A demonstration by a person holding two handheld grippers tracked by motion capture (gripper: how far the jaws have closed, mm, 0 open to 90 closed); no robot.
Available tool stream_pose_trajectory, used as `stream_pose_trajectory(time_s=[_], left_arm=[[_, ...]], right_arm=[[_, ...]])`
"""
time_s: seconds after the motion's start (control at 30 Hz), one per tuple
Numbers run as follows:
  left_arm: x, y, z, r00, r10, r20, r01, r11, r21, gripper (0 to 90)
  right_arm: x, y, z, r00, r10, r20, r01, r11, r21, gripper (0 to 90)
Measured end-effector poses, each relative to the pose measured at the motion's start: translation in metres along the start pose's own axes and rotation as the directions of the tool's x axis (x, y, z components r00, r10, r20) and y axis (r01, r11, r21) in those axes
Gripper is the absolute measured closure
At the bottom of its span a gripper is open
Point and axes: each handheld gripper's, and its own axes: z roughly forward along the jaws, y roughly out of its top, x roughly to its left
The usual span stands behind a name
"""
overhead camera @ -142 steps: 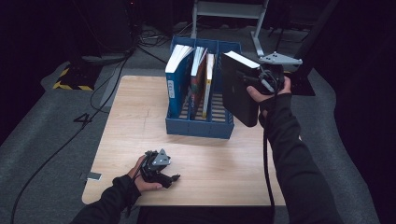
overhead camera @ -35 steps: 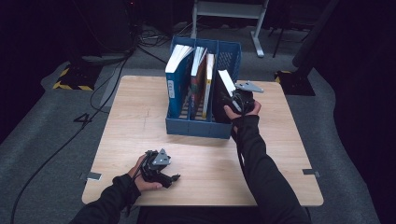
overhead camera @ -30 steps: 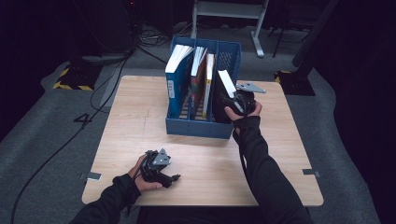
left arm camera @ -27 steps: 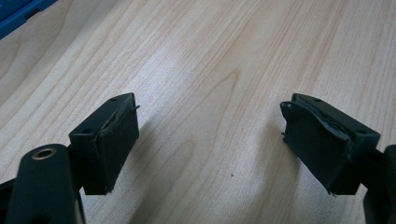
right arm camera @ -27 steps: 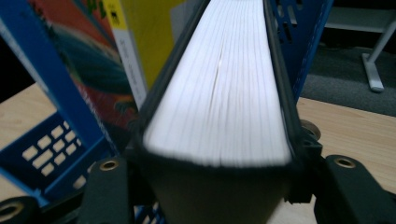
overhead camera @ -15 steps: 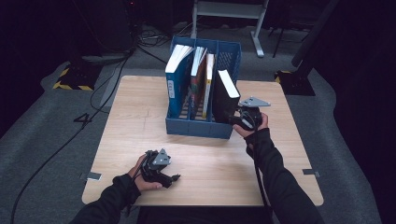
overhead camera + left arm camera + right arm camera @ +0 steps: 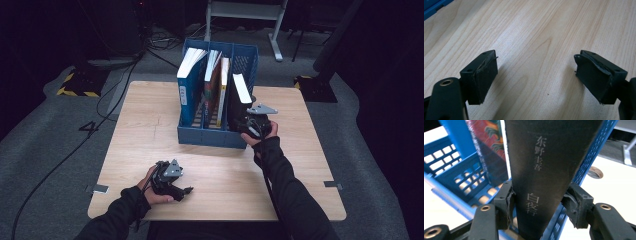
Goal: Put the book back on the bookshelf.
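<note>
A thick black book [image 7: 239, 100] with white page edges stands upright in the right-hand compartment of the blue slotted rack [image 7: 210, 137]. My right gripper [image 7: 246, 121] is shut on it low down at the near right corner of the rack. In the right gripper view both pads press the sides of the black spine [image 7: 544, 157], which bears pale printed characters, and the rack's blue wall [image 7: 454, 180] rises behind it. My left gripper [image 7: 183, 188] rests in a hand near the table's front edge. Its jaws [image 7: 536, 75] stand wide open over bare wood.
The rack's left compartment holds a blue book [image 7: 189, 85], the middle one several thin colourful books [image 7: 216, 82]. The wooden table [image 7: 145, 120] stands on grey floor, with cables at the left. A metal stand's legs [image 7: 272, 30] lie behind the rack.
The right hand has brought the black book from high at the rack's right down into its right compartment, sinking further in the last second. The left hand has stayed still.
</note>
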Motion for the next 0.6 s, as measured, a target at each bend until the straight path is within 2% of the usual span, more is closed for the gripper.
stream_pose_trajectory(time_s=[0.3,0.6], left_arm=[[0.000,0.000,0.000,1.0000,-0.001,0.001,0.001,1.0000,0.000,17.5],[0.000,0.000,0.000,1.0000,0.003,0.001,-0.003,1.0000,0.000,17.5]], right_arm=[[0.001,0.021,0.020,0.9980,0.034,0.054,-0.038,0.997,0.062,46.2],[-0.005,0.031,0.036,0.9966,0.049,0.067,-0.054,0.996,0.069,46.2]])
